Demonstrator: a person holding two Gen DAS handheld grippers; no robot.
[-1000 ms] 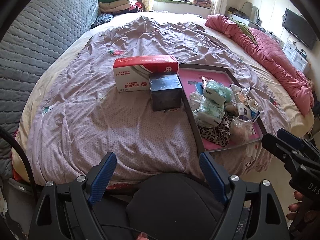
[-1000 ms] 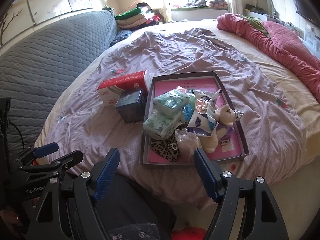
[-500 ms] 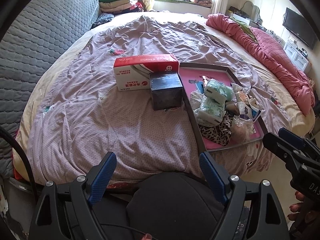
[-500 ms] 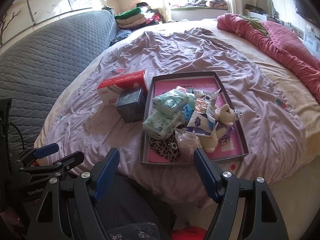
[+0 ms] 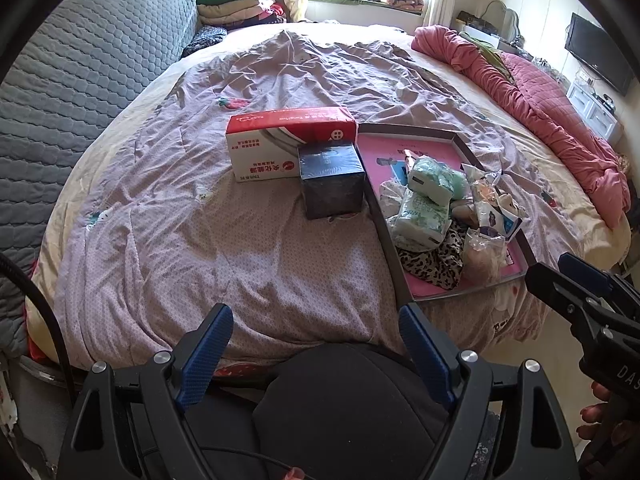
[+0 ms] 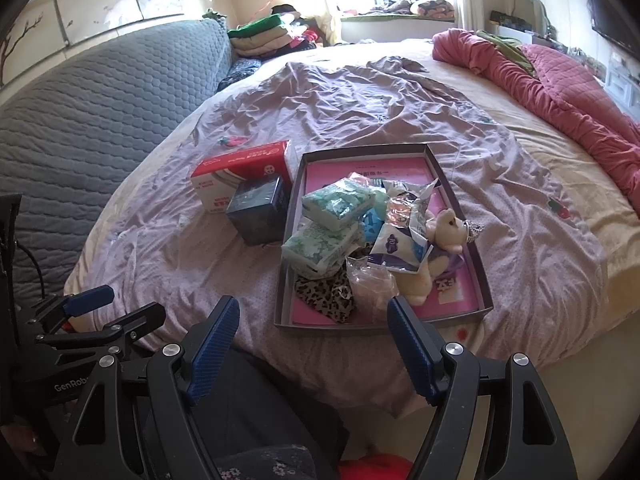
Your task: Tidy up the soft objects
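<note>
The soft things — green tissue packs (image 6: 338, 204), leopard-print cloth (image 6: 326, 296), cream plush toy (image 6: 434, 248) — lie heaped in the shallow pink-lined tray (image 6: 460, 196), fitting either stage, while left gripper (image 5: 316, 354) and right gripper (image 6: 314, 344) hover wide apart, empty.

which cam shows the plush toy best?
Right wrist. The plush toy lies in plain sight near the tray's right wall, head and body clear, a packet overlapping part of it. In the left wrist view it is mostly hidden behind packets, with only a pale patch showing.
</note>
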